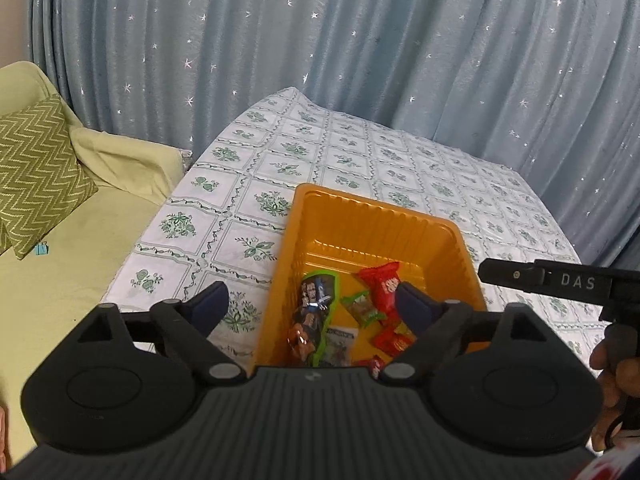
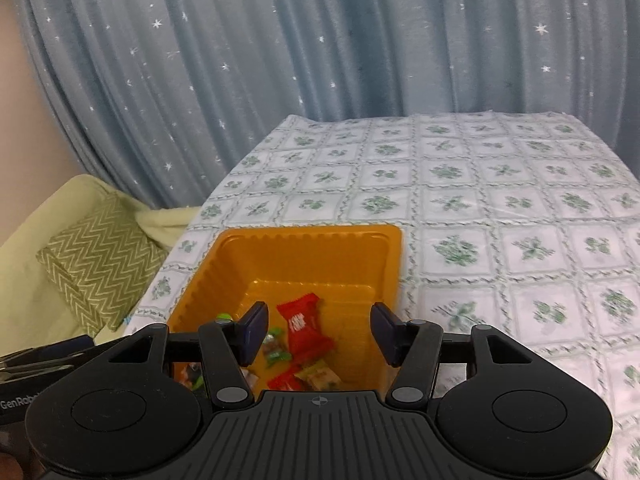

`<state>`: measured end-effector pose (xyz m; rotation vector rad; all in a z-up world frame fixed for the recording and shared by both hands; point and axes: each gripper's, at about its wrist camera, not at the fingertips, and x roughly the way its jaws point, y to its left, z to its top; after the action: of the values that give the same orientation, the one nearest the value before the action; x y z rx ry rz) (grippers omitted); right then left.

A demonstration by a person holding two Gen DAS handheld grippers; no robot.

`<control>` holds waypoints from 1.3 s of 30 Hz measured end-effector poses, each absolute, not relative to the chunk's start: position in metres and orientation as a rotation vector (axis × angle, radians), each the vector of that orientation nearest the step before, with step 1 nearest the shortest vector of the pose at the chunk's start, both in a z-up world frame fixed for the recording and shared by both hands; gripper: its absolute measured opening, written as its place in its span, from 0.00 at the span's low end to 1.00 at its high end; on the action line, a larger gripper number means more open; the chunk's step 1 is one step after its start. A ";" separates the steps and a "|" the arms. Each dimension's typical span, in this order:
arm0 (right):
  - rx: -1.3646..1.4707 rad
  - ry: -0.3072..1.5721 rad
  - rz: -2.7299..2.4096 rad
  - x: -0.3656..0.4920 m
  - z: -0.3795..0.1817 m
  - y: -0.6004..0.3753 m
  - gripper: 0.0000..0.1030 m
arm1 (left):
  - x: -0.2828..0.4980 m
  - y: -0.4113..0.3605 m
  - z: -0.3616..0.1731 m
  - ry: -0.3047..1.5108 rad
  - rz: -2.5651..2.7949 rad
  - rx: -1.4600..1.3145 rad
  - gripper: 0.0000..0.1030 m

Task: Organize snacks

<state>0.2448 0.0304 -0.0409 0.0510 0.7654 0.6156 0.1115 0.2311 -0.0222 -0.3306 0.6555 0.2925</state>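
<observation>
Since both my fingers hang released over the orange tray (image 1: pixel 308 216) | snacks (image 1: pixel 320 312) lie in its near end, below left fingers (image 1: pixel 312 300) | right fingers (image 2: pixel 316 330) nearer red packet (image 2: pixel 302 322), long axis running away | desk (image 2: pixel 520 200) bare beyond

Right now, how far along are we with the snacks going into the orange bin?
Mostly done, by these views. Done: several snack packets, including a large red packet, lie inside the orange bin. In hand: nothing; the left gripper and right gripper are both open and empty above the bin. Left: no loose snacks show on the tablecloth, though its near edge is hidden.
</observation>
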 end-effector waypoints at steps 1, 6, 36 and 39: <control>0.050 0.768 0.609 0.242 -0.039 0.028 0.55 | 0.108 0.229 -0.020 0.656 0.293 -0.334 0.90; 0.039 0.781 0.588 0.217 -0.030 0.012 0.57 | 0.085 0.216 -0.008 0.653 0.318 -0.329 0.98; 0.028 0.775 0.497 0.063 0.020 -0.072 0.81 | -0.035 0.132 0.068 0.647 0.346 -0.261 1.00; 0.019 0.758 0.491 0.054 0.027 -0.075 0.82 | -0.042 0.124 0.072 0.645 0.349 -0.240 1.00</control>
<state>0.0543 -0.0754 0.0273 0.0186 0.7580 0.4913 -0.0416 0.1240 0.0723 -0.2400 0.6451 0.3492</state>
